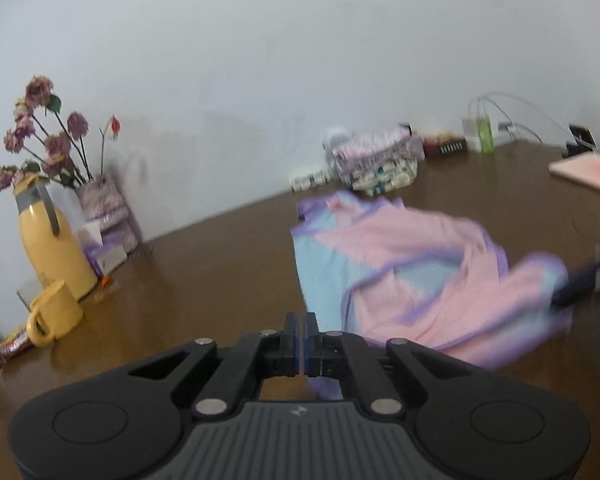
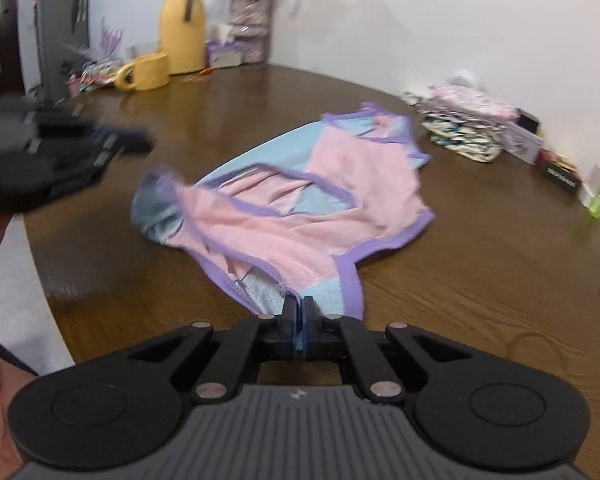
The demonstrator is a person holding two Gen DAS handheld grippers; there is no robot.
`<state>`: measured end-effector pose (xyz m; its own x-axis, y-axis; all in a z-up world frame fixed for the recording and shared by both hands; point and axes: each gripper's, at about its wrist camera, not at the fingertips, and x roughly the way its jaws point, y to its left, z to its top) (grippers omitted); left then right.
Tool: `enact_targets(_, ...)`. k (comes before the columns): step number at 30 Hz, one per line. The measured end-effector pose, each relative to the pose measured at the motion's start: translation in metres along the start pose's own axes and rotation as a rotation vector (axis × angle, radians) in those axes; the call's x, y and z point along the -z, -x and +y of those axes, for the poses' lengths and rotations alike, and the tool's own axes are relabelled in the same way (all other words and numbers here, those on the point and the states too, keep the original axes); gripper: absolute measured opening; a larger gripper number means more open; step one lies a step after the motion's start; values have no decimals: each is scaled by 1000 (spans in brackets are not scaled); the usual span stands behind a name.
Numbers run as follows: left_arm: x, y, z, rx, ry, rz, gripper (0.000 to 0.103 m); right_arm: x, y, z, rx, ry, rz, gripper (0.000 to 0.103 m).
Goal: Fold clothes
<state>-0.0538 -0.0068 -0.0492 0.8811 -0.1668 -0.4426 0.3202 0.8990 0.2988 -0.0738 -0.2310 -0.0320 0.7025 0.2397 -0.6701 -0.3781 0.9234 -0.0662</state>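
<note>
While both sets of jaws are pressed together, only the right gripper (image 2: 299, 312) clearly has fabric in it: its 2 fingers pinch the purple-trimmed near edge of the garment (image 2: 300, 208), and the blue mesh runs straight into the closed gap. The left gripper (image 1: 300, 328) also has its fingers together; in the left wrist view a scrap of purple fabric shows just below the fingers, but whether it is clamped cannot be told. In the right wrist view the left gripper (image 2: 112, 140) appears as a motion-blurred black shape above the table, just beside the bunched, raised end of the garment.

The garment (image 1: 412, 272) is a pink and light-blue sleeveless top with purple binding. It lies crumpled, partly spread, on the brown wooden table (image 2: 480, 280), with its far end flat and its near end lifted and rumpled.

Farther out, a stack of folded patterned clothes (image 2: 466, 128) sits near the wall, apart from the garment. A yellow thermos jug (image 1: 54, 248) stands at the table's far left with a yellow mug (image 1: 54, 314) just beside it, and a vase of dried flowers (image 1: 44, 140) stands behind them. A green bottle (image 1: 486, 134) stands at the far right by the wall.
</note>
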Motion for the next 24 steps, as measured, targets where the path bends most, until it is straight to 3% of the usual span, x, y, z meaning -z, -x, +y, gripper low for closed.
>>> enact_targets(4,10,5,-6,60,-9,45,8,9,10,-3,-13,-30,-36,2)
enact_targets(9,9,10,-10,80,-36,48,14,15,18,1,-18,-38,-82,2)
enact_targets(11,6,12,-12,101,-62,48,28,17,20,-1,-17,-49,-97,2)
enact_targets(13,5,9,-17,103,-103,52,33,20,21,-3,-13,-65,-105,2)
enact_targets(18,3,-12,-29,119,-164,93,33,27,22,-10,20,-99,-105,2)
enact_targets(19,2,-17,-31,123,-171,95,30,29,23,-12,26,-108,-103,2)
enact_targets(22,1,-25,-39,139,-192,93,5,33,22,-15,50,-127,-96,2)
enact_targets(24,1,-22,-44,130,-207,61,4,35,20,-14,68,-126,-91,3)
